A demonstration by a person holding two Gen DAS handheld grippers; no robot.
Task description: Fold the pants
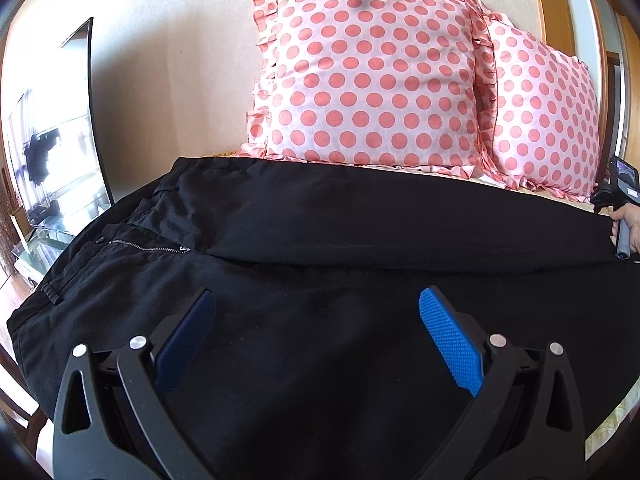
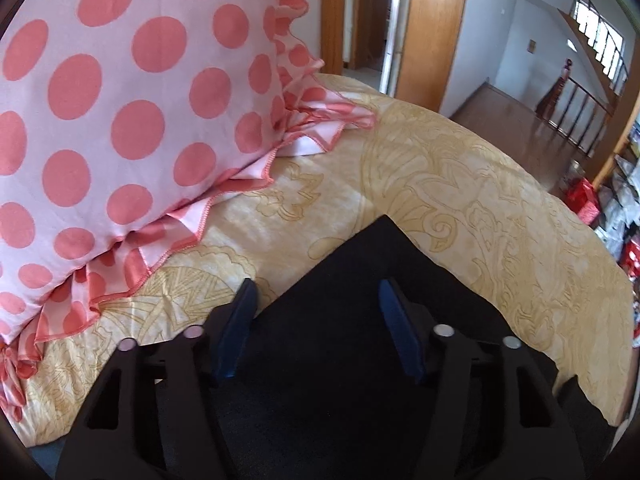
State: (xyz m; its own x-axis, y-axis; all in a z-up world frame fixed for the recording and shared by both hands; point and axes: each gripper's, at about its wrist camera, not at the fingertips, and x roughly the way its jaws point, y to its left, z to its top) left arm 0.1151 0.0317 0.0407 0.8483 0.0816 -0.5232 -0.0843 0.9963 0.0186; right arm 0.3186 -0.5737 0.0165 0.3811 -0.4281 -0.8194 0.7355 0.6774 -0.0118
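Evidently the fold is only starting — the black cotton pants (image 1: 320, 240) lie spread flat on the yellow patterned bed (image 2: 460, 184), below the pink polka-dot pillows (image 1: 372, 68). Both the left gripper (image 1: 318, 320) and right gripper (image 2: 316, 320) hover with fingers spread, holding nothing; next, each probably must pinch an edge — waistband and hem.

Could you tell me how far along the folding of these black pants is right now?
Early on. Done: the pants lie spread flat across the bed, zipper showing, both legs side by side, no fold made. In hand: nothing; the left gripper and right gripper hang open above the cloth, the right one over the leg end. Left: grasping the fabric and every fold.
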